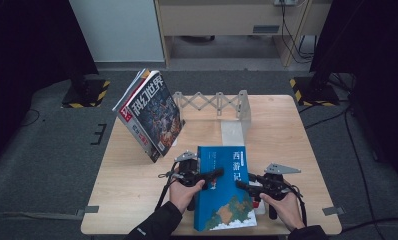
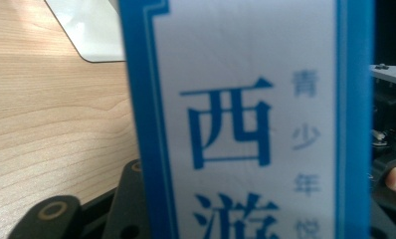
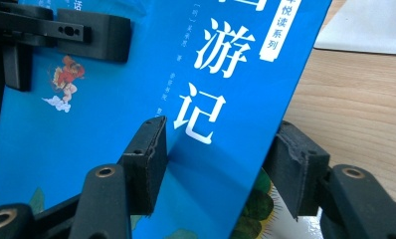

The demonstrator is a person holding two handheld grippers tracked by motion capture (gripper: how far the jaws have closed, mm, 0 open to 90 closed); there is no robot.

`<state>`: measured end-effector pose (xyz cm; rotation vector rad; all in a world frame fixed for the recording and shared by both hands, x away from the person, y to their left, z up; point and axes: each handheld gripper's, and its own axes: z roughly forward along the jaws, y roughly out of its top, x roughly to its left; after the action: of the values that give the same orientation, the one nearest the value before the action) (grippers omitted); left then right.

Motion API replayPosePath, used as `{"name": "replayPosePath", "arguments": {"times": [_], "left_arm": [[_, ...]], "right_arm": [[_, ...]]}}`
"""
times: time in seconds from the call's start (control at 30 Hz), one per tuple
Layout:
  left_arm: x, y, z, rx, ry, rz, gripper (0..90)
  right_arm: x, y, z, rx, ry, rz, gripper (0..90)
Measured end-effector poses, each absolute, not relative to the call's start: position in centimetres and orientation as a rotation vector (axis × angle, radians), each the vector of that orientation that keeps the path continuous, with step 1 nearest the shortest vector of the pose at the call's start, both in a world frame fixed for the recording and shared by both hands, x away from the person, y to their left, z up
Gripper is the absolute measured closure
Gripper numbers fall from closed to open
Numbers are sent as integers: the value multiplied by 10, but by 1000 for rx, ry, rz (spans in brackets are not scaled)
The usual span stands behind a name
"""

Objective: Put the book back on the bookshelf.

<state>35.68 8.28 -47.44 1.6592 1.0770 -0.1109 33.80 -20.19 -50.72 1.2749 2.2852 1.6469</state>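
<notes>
A blue book (image 1: 224, 195) with white Chinese title characters is held tilted over the table's near edge. My left gripper (image 1: 216, 174) is shut on the book's left side, one finger (image 3: 94, 32) pressed on the cover. The book's white title panel (image 2: 246, 99) stands right in front of the left gripper view, beside one black finger (image 2: 129, 199). My right gripper (image 1: 240, 186) is at the book's right edge. In the right gripper view its jaws (image 3: 221, 164) stand open astride that edge, one pad (image 3: 148, 159) against the cover (image 3: 136, 89), the other behind it.
A stack of magazines (image 1: 149, 112) leans at the back left of the wooden table (image 1: 297, 140). Behind it stands a grey accordion book rack (image 1: 212, 102) with a pale base plate (image 1: 232, 132). Dark floor surrounds the table.
</notes>
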Motion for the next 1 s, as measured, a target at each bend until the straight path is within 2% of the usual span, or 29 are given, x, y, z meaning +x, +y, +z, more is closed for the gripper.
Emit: {"name": "replayPosePath", "arguments": {"times": [0.3,0.57,0.7,0.83,0.9,1.0], "left_arm": [[354,89,-446,1737,1006,-110,600],[351,99,-421,1774,977,-54,602],[350,109,-406,1765,962,-5,603],[347,122,-388,1759,947,116,603],[347,125,-385,1758,949,137,603],[349,135,-377,1750,962,200,603]], "right_arm": [[338,-206,-502,1220,2243,1723,367],[340,-221,-500,1235,2176,1701,359],[341,-226,-501,1242,2168,1646,358],[343,-232,-502,1244,2162,1573,356],[343,-233,-503,1238,2166,1555,352],[346,-239,-506,1250,2162,1425,315]]}}
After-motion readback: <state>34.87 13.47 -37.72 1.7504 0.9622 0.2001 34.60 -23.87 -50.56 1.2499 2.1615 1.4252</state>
